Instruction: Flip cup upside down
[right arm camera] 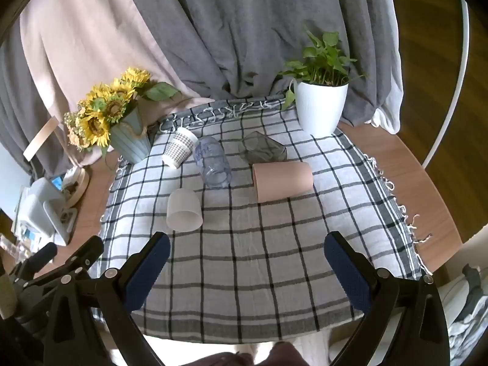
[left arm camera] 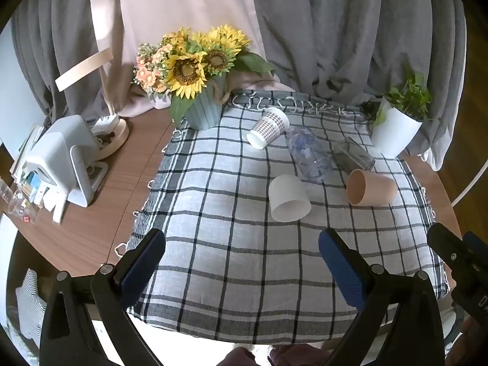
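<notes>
Two black gripper fingers with blue pads are filling the bottom of each wrist view, and both grippers are standing wide apart with nothing between them. From the left wrist camera, the left gripper point(left arm camera: 242, 253) is hovering over the near part of a checked cloth point(left arm camera: 244, 274) that is covering most of a round wooden table point(left arm camera: 91, 213). From the right wrist camera, the right gripper point(right arm camera: 245, 256) is hovering over the same cloth point(right arm camera: 259, 259), with part of the other gripper showing at the lower left edge.

Five cups are lying on their sides on the cloth, well apart from both grippers. Nearest is a white cup point(left arm camera: 288, 198) point(right arm camera: 184, 210), its open mouth facing the cameras. To its right, a pink cup point(left arm camera: 370, 187) point(right arm camera: 282, 181) is lying with its mouth pointing left. Behind the white cup, a clear plastic cup point(left arm camera: 309, 154) point(right arm camera: 213, 161) is lying lengthwise, and a dark glass point(left arm camera: 353, 154) point(right arm camera: 263, 149) is resting just beside it on the right. Farther back, a patterned paper cup point(left arm camera: 268, 128) point(right arm camera: 179, 148) is tilting with its rim toward the front left.

At the back left of the cloth, a blue pot of sunflowers point(left arm camera: 195, 73) point(right arm camera: 113, 116) is standing upright. At the back right, a white pot with a green plant point(left arm camera: 396, 128) point(right arm camera: 320, 103) is standing. Grey and pink curtains point(left arm camera: 274, 30) are hanging behind the table. On the bare wood at the left, a white device point(left arm camera: 61, 158) is sitting among small clutter.
</notes>
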Motion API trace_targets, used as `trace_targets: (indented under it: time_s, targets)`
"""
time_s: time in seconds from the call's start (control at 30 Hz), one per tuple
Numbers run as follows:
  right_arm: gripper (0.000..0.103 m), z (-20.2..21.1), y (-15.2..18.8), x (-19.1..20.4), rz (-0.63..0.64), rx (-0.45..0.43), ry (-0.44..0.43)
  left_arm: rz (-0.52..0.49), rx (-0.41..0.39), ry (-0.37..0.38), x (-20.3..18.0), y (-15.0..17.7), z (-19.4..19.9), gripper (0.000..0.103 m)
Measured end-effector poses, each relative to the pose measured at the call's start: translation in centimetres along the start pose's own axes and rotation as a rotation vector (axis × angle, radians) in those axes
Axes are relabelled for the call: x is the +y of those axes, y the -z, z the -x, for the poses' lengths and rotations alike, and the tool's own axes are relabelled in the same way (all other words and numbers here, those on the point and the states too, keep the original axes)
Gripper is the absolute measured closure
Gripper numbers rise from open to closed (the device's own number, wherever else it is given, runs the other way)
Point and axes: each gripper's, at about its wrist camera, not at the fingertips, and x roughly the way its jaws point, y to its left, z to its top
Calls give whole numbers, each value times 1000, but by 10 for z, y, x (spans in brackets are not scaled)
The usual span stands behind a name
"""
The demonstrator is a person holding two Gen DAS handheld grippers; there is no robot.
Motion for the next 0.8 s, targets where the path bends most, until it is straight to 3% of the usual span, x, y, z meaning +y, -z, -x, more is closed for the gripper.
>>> trace_targets:
  time_s: [0.8]
  targets:
    - [2, -3, 2, -1, -5, 9, 3, 4, 1, 6, 3, 0, -1, 1]
